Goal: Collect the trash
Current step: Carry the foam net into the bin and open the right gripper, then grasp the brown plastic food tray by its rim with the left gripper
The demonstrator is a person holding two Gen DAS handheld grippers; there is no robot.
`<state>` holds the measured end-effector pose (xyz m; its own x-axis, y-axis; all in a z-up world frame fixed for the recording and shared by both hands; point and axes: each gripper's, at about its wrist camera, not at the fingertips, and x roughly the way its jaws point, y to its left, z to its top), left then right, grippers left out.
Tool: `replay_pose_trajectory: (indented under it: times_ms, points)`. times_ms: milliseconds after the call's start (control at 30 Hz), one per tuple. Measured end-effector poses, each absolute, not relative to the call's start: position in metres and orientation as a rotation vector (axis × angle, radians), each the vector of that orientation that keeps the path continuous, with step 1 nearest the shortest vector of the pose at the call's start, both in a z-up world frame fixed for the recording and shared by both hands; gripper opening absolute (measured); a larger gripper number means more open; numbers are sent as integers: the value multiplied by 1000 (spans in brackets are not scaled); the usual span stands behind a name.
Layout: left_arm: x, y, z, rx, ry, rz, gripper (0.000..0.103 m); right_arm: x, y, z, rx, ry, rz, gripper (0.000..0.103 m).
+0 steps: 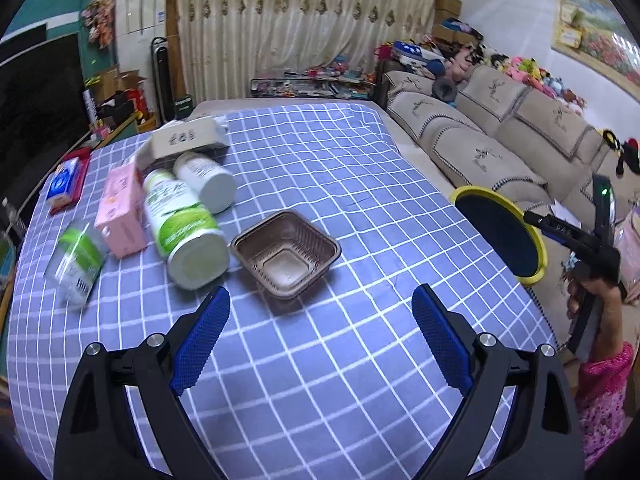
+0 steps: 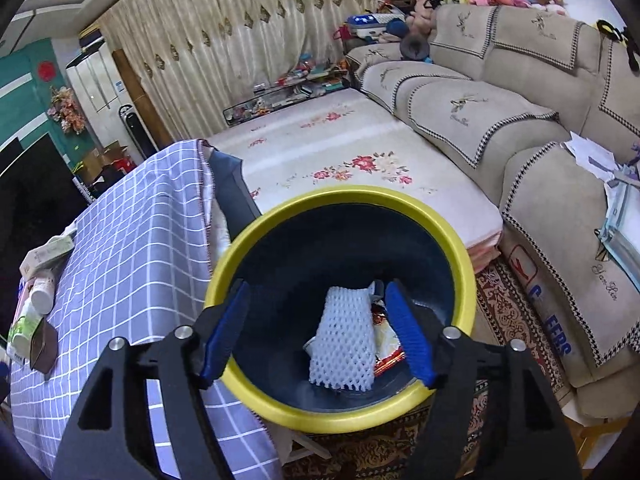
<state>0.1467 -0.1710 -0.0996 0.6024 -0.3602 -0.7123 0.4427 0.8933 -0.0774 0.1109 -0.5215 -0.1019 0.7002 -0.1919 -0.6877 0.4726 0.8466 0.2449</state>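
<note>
The left gripper (image 1: 320, 312) has its blue pads (image 1: 200, 336) spread wide with nothing between them, hovering over the checked cloth (image 1: 320, 160) just short of the brown tray (image 1: 286, 254). The tray sits upright and empty, apart from the nearest bottle (image 1: 184, 224) lying on its side to its left. It looks like thin moulded plastic: light, springy, ribbed on the walls, likely to flex or skate on the cloth if pushed. One wall pinched at the rim, a pad inside and a pad outside, seems the safest hold; squeezing across the whole tray would probably buckle it. Further left lie a second bottle (image 1: 206, 178), a pink box (image 1: 120, 210), a clear cup (image 1: 76, 264) and a grey carton (image 1: 186, 140); these are stiffer and rounder, so the bottles may roll under a careless touch. The right gripper (image 2: 316, 336) stands open over the yellow-rimmed bin (image 2: 340, 416) beside the table, pads clear of everything. Below them, inside the bin, rests a white foam net (image 2: 344, 344), soft and nearly weightless, on what may be a red wrapper (image 2: 388, 354), though that part is poorly seen.
</note>
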Motion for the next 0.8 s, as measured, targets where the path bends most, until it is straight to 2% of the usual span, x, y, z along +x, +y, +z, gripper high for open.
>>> replay_pose_trajectory:
  times_ms: [200,367,433,600,800]
  points:
    - [170,-189,-103,154,808,-517,91,115,-514,-104,433,715,-363,67]
    - [188,-204,-114,179,847,-541,80,115,-514,-107,439,719,-358,67]
    - [194,-207,-119,189,865,-542,72,114,-516,-107,444,719,-359,67]
    - [201,-209,-124,203,880,-535,69,113,-522,-110,457,722,-367,67]
    - [208,-215,-134,230,906,-532,59,115,-519,-113,462,730,-356,67]
